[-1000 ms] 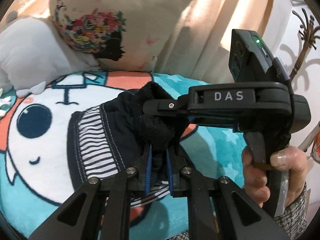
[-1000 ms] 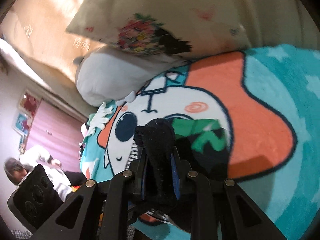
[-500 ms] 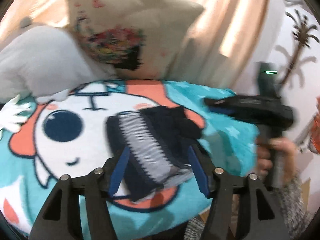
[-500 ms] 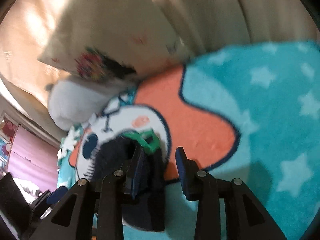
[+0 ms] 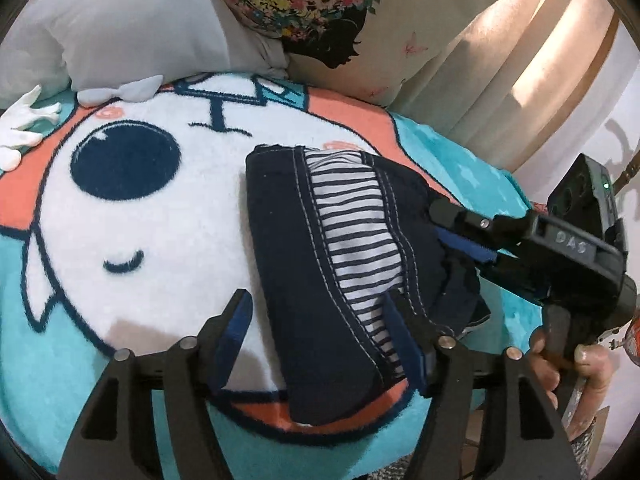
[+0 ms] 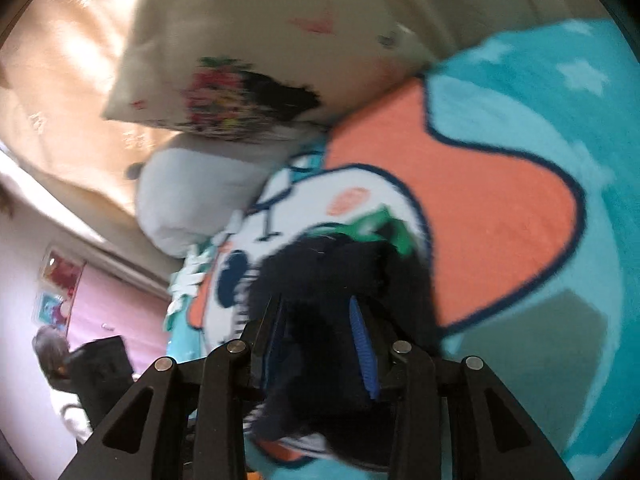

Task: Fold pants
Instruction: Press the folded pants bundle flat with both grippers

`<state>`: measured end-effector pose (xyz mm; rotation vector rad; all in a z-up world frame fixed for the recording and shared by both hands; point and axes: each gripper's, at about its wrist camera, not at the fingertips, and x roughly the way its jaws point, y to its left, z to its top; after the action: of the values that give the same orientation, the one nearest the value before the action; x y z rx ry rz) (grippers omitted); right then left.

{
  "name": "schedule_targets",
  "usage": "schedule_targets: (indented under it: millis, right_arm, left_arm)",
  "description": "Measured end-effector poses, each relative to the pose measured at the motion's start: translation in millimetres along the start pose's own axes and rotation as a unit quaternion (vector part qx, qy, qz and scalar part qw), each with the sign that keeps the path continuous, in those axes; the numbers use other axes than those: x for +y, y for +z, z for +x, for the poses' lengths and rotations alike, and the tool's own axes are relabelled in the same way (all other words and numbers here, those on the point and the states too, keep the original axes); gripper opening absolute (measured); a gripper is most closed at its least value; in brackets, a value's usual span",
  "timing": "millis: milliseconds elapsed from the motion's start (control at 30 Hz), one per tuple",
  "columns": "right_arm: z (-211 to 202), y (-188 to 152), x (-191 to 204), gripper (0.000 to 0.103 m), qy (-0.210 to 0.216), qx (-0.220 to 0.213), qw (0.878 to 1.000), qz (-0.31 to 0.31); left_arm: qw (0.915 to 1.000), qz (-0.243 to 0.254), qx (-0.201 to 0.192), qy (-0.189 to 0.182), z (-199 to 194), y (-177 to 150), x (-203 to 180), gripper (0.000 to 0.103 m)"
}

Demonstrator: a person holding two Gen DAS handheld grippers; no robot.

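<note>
Pants [image 5: 320, 280] of dark navy fabric, with white stitching and a striped white-and-navy lining panel, lie folded into a compact bundle on a fleece blanket [image 5: 140, 280] printed with a white cartoon face, orange patches and a turquoise border. The left gripper [image 5: 320, 332] hangs over the near end of that bundle with its jaws opening; the blue-padded fingers [image 5: 234, 332] stand wide, one over bare white blanket on the far-left side of the cloth, the other over the striped panel, neither pressing the fabric. So this gripper is released, with the lower part of the pants lying between and below its fingers.

To its right, the right gripper [image 5: 460, 236] reaches in at the bundle's right edge, carried by a hand [image 5: 568, 368] wrapped round its black handle. In the right wrist view the right gripper [image 6: 320, 340] has dark cloth bunched between its blue pads [image 6: 362, 344], which stand partly parted; the picture is blurred, and whether they actually pinch the fabric cannot be told.

Beyond both grippers, at the blanket's far edge, a cream cushion with a floral silhouette print [image 5: 340, 12] leans beside a pale grey pillow [image 5: 132, 24].
</note>
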<state>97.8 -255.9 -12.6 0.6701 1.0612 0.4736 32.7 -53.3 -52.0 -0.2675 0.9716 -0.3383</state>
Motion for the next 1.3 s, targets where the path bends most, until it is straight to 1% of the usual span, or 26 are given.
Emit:
schedule_targets:
  millis: [100, 167, 200, 233, 267, 300, 333, 367, 433, 533, 600, 667, 833, 900, 933, 1000, 1033, 1067, 1100, 1167, 1233, 1300]
  right_arm:
    - [1, 1, -5, 0.039, -0.024, 0.004, 1.0, -0.003]
    - [-3, 4, -2, 0.04, -0.019, 0.004, 1.0, -0.008]
    - [-8, 5, 2, 0.041, -0.016, -0.001, 1.0, -0.018]
    - [-13, 6, 6, 0.048, -0.016, -0.009, 0.999, -0.029]
    - [-20, 5, 11, 0.058, -0.021, -0.02, 0.999, -0.045]
    - [-23, 6, 13, 0.063, -0.027, -0.026, 0.998, -0.054]
    - [-26, 7, 14, 0.07, -0.035, -0.031, 0.997, -0.064]
    - [-27, 7, 15, 0.072, -0.038, -0.033, 0.996, -0.069]
    - [-24, 9, 11, 0.072, -0.048, -0.028, 0.996, -0.067]
    - [-19, 12, 1, 0.072, -0.041, -0.018, 0.998, -0.054]
    - [-13, 13, -5, 0.073, -0.038, -0.01, 0.998, -0.044]
    - [-8, 13, -9, 0.074, -0.041, -0.005, 0.998, -0.04]
    - [11, 15, -15, 0.074, -0.03, 0.018, 0.999, -0.029]
    - [15, 15, -13, 0.074, -0.029, 0.021, 0.999, -0.033]
    - [17, 15, -12, 0.075, -0.029, 0.021, 0.999, -0.035]
    - [21, 14, -10, 0.076, -0.029, 0.022, 0.999, -0.04]
    - [22, 13, -9, 0.072, -0.025, 0.022, 0.998, -0.044]
    - [22, 12, -8, 0.062, -0.022, 0.022, 0.998, -0.045]
    - [22, 11, -6, 0.058, -0.015, 0.025, 0.999, -0.046]
    - [17, 10, -1, 0.048, -0.006, 0.021, 0.999, -0.05]
    - [12, 10, 8, 0.045, -0.002, 0.014, 0.998, -0.061]
    - [8, 13, 19, 0.043, 0.015, 0.006, 0.998, -0.062]
  left_arm:
    - [0.9998, -0.001, -0.011, -0.018, -13, 6, 2, 0.067]
    - [0.999, -0.004, -0.036, -0.028, -30, 10, 8, 0.067]
    - [0.9985, -0.006, -0.047, -0.026, -37, 13, 12, 0.068]
    - [0.9979, -0.012, -0.061, -0.016, -44, 17, 19, 0.07]
    - [0.9975, -0.019, -0.068, -0.007, -47, 20, 26, 0.076]
    - [0.9969, -0.028, -0.073, 0.001, -48, 23, 33, 0.079]
    - [0.9965, -0.045, -0.07, 0.005, -45, 27, 45, 0.079]
    - [0.9967, -0.054, -0.06, 0.002, -40, 30, 53, 0.079]
    - [0.9967, -0.074, -0.032, -0.013, -28, 36, 67, 0.079]
    - [0.9948, -0.095, -0.005, -0.037, -9, 39, 77, 0.079]
    - [0.9956, -0.086, -0.01, -0.035, -3, 41, 74, 0.079]
    - [0.9968, -0.073, -0.007, -0.032, 1, 43, 67, 0.079]
    - [0.9962, -0.055, 0.014, -0.066, 18, 50, 51, 0.08]
    - [0.9966, -0.045, 0.018, -0.067, 24, 51, 42, 0.079]
    - [0.9965, -0.04, 0.017, -0.071, 24, 51, 39, 0.076]
    - [0.9945, -0.037, 0.028, -0.095, 26, 49, 34, 0.04]
    - [0.9941, -0.037, 0.029, -0.098, 26, 49, 33, 0.037]
    - [0.9946, -0.037, 0.024, -0.094, 24, 48, 32, 0.033]
    - [0.9952, -0.035, 0.019, -0.09, 21, 47, 31, 0.025]
    - [0.9955, -0.034, 0.013, -0.088, 15, 48, 30, 0.02]
    - [0.9951, -0.035, 0.008, -0.092, 9, 52, 30, 0.02]
    - [0.9954, -0.037, 0.003, -0.088, 4, 57, 30, 0.02]
